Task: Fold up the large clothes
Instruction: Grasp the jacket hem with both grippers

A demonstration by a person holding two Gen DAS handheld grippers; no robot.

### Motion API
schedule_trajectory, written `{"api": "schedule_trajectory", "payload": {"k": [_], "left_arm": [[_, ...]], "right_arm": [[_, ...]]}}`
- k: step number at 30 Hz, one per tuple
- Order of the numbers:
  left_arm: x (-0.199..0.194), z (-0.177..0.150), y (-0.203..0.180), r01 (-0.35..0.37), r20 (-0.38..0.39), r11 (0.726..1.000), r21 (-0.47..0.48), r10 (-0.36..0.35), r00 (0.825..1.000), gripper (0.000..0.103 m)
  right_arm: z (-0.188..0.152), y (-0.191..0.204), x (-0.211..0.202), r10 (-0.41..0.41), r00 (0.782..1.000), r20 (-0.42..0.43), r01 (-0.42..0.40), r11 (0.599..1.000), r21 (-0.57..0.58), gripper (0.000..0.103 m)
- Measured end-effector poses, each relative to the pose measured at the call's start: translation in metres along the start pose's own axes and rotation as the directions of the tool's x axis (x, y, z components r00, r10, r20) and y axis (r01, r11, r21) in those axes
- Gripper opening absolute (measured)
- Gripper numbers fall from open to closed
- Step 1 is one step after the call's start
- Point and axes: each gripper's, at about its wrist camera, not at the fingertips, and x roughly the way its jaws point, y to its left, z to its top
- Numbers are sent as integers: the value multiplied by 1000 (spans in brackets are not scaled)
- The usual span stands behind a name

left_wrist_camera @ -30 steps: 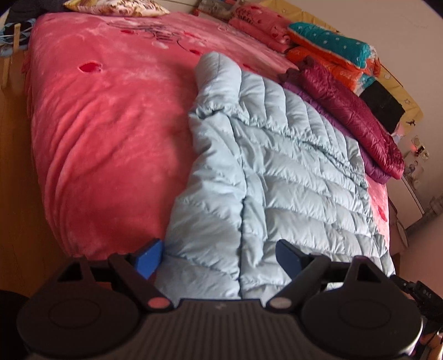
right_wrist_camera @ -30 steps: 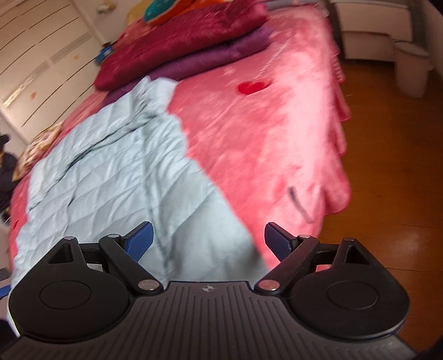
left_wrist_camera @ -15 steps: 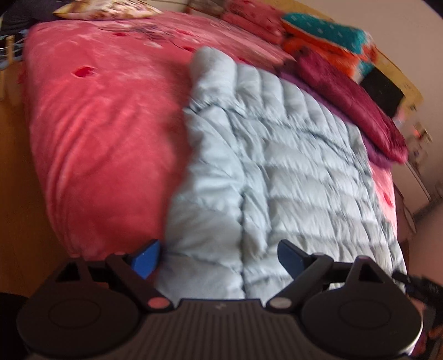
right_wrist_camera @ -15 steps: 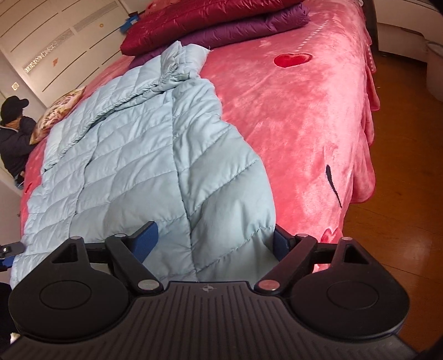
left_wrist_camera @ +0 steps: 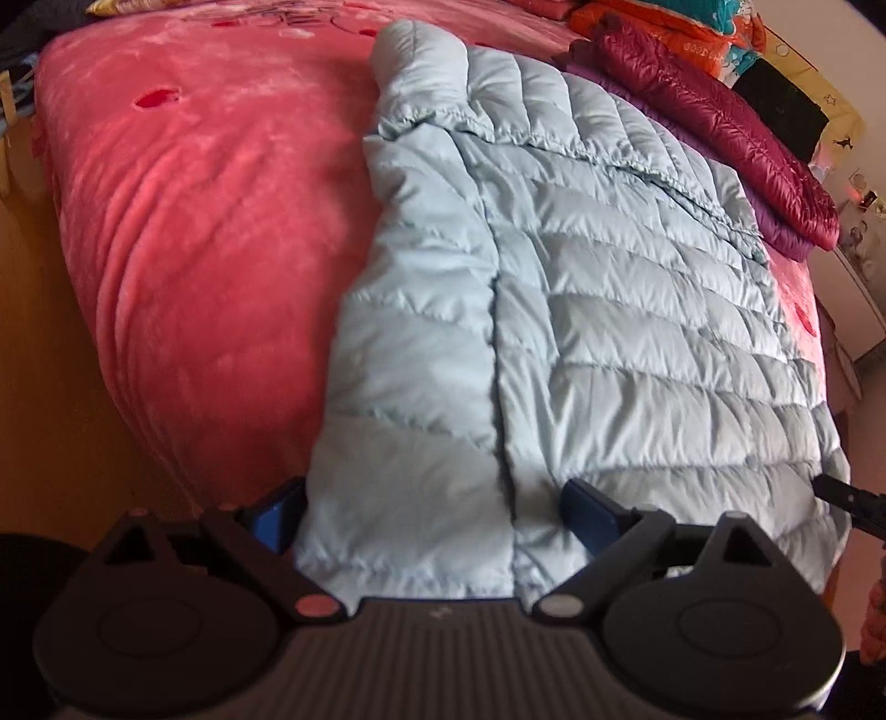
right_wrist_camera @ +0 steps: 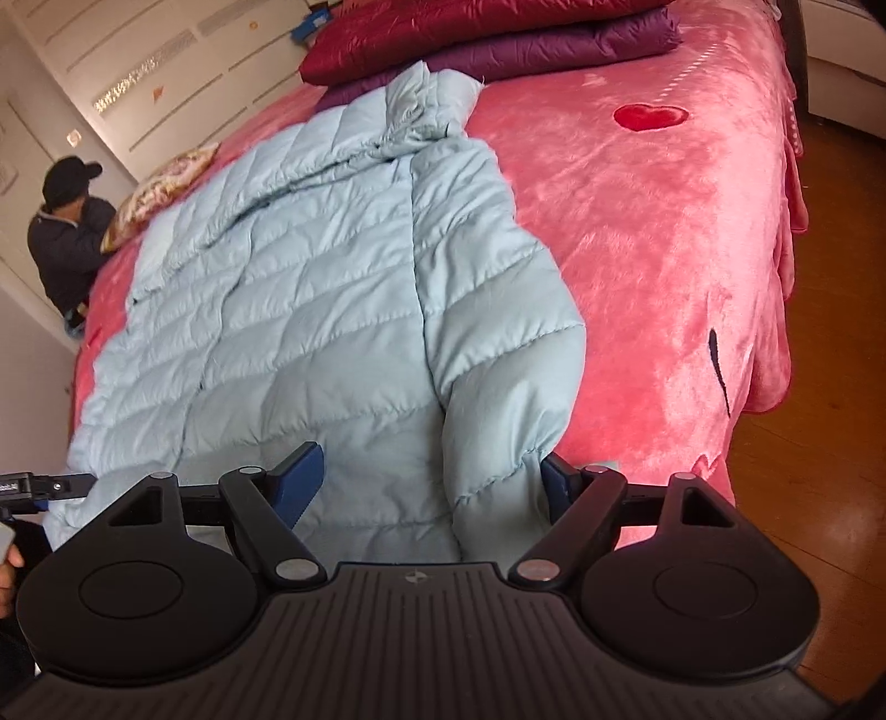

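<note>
While both tools stand at the near edge of the bed, neither has taken hold. Left gripper: jaws spread wide, blue pads either side of the hem corner of the light blue down jacket, the fabric lying between them ungripped. Right gripper: likewise spread wide, straddling the opposite hem corner of the same jacket, where one panel lies doubled over and hangs slightly past the mattress edge.

Location of work item: the jacket lies lengthwise on the pink plush bedspread, hem toward the tools, collar at the far end. One front panel appears turned over along a lengthwise seam in each view; the garment is otherwise unfolded and reasonably flat.

Assessment of step: approach and positioning for a two-corner grasp at the hem. Judged early in the task, since no crosswise fold is made.

Next move, in my judgement: each tool must close firmly on its corner, taking all layers of the slippery quilted shell, then lift together and carry the hem toward the collar.

Further back: folded maroon and purple quilted garments lie beyond the collar, touching or nearly so; stacked orange and teal bedding behind. A seated person in a dark cap is at the far bedside.
</note>
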Motion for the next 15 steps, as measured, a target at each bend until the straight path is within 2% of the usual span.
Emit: {"api": "schedule_trajectory", "payload": {"k": [3,6,8,9,11,13,15], "left_arm": [[-5,-3,-1,11,3,1000,4,-11,1000,82],[-10,-5,-1,25,8,1000,5,-25,1000,71],[-14,-5,-1,37,9,999,2,-37,999,58],[-16,-5,-1,44,10,999,0,-44,999,55],[-21,-6,-2,63,13,998,-2,-63,998,40],[-22,-6,-4,94,9,996,-4,-94,996,30],[-20,-6,-5,108,-1,994,-12,-108,994,29]], "right_arm": [[1,-4,-2,4,1000,7,-4,1000,27,89],[1,-12,-5,11,1000,13,-12,997,72,70],[1,-15,-8,29,999,13,-30,995,99,55],[1,-16,-9,42,999,11,-43,993,110,53],[0,-15,-10,58,998,3,-58,991,122,45],[0,-14,-10,61,998,0,-61,990,129,42],[0,-15,-9,59,998,-2,-58,988,140,42]]}}
